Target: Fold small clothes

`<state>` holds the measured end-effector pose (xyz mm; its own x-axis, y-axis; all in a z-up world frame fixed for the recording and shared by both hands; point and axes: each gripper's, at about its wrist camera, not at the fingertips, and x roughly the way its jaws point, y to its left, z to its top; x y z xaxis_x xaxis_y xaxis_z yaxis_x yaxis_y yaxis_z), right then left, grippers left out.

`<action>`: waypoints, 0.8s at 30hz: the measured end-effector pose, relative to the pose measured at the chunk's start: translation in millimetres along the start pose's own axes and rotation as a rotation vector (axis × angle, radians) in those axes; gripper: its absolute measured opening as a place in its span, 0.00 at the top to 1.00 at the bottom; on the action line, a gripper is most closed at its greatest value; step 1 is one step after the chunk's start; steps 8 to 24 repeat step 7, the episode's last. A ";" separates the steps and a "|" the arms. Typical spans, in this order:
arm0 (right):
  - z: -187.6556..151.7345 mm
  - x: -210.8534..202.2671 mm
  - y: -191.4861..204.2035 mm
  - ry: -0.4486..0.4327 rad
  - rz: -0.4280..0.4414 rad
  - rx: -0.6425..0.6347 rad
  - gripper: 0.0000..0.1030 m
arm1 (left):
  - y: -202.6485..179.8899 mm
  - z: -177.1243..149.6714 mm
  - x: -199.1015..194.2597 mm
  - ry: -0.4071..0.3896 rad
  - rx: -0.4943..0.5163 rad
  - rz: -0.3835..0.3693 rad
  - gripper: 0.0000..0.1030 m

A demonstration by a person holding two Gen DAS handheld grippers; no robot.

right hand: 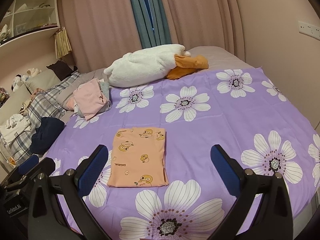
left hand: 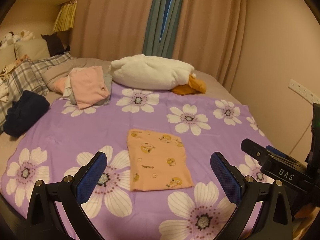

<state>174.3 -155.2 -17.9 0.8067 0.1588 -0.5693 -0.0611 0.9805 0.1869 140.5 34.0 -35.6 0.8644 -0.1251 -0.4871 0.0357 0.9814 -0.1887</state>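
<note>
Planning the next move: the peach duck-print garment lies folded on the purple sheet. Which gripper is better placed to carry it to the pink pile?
Probably left. Both the left gripper and right gripper hover open over the garment, but the pink pile lies toward the left side.

White duck plush (left hand: pixel 152 73) at far edge of purple floral sheet (left hand: pixel 84 128); plaid bedding (left hand: pixel 30 72), maybe pillow.
</note>
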 end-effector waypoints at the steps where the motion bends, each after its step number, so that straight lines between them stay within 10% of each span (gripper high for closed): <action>1: -0.2 0.4 0.2 0.002 0.001 0.001 0.00 | 0.1 0.0 -0.7 -0.001 0.000 0.003 0.01; 24: -0.7 1.8 -0.4 0.005 0.000 0.002 0.00 | 0.2 0.2 -0.3 0.008 0.003 0.000 0.01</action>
